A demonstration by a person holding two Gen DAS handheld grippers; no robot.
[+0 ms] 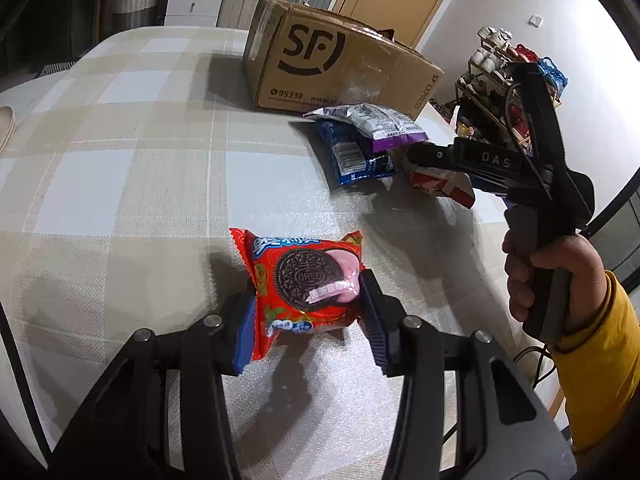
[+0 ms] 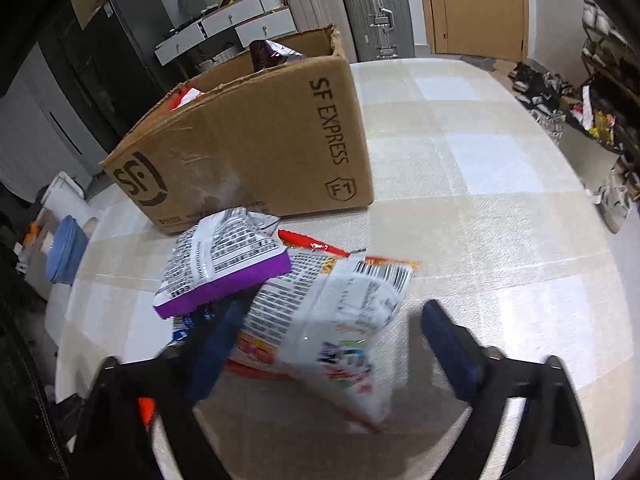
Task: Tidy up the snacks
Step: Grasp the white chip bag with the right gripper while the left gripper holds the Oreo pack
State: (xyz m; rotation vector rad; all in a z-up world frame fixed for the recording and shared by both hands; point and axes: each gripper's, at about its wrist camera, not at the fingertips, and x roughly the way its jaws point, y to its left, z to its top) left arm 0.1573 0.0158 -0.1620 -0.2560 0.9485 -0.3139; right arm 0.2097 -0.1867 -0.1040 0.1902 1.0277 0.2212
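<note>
A red Oreo packet (image 1: 304,280) is pinched between the blue pads of my left gripper (image 1: 308,312), just above the checked tablecloth (image 1: 120,160). A small heap of snacks lies in front of the SF cardboard box (image 1: 340,68): a silver bag with a purple edge (image 1: 376,124), a blue packet (image 1: 352,156) and a white and red bag (image 1: 440,184). My right gripper (image 2: 336,336) straddles the white and red bag (image 2: 332,304). Its left finger lies against the bag and its right finger (image 2: 448,340) stands clear of it. The purple-edged bag (image 2: 224,264) lies to the left.
The open SF box (image 2: 256,140) holds some snack packets. A hand in a yellow sleeve (image 1: 552,276) grips the right tool. A shoe rack (image 1: 500,80) stands past the table's right edge, with suitcases (image 2: 376,12) and drawers behind.
</note>
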